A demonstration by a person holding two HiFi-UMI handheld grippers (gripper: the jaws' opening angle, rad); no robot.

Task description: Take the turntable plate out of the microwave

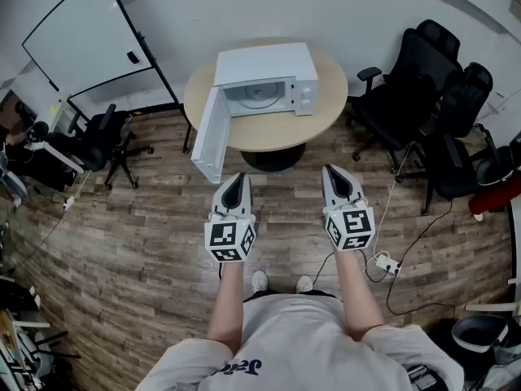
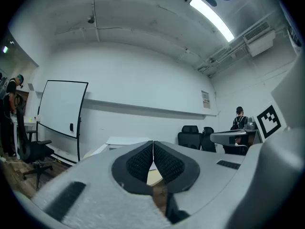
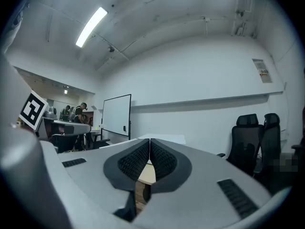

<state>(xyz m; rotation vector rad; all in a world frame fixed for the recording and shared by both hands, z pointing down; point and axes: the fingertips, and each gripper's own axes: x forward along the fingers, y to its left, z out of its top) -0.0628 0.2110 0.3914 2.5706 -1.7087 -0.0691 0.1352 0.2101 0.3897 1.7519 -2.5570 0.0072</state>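
Our grey left gripper (image 1: 238, 179) is pinched shut on nothing. Far ahead, the pale round turntable plate (image 1: 259, 96) lies inside the open white microwave (image 1: 264, 62). We judge it glass: heavy, slippery, breakable, best taken by its near rim. Our grey right gripper (image 1: 335, 176) is likewise closed and empty. A large whiteboard (image 1: 81, 39) stands far left, the round beige table (image 1: 326, 125) carries the microwave, and black office chairs (image 1: 415, 88) sit right on the wood-plank floor (image 1: 122, 243).
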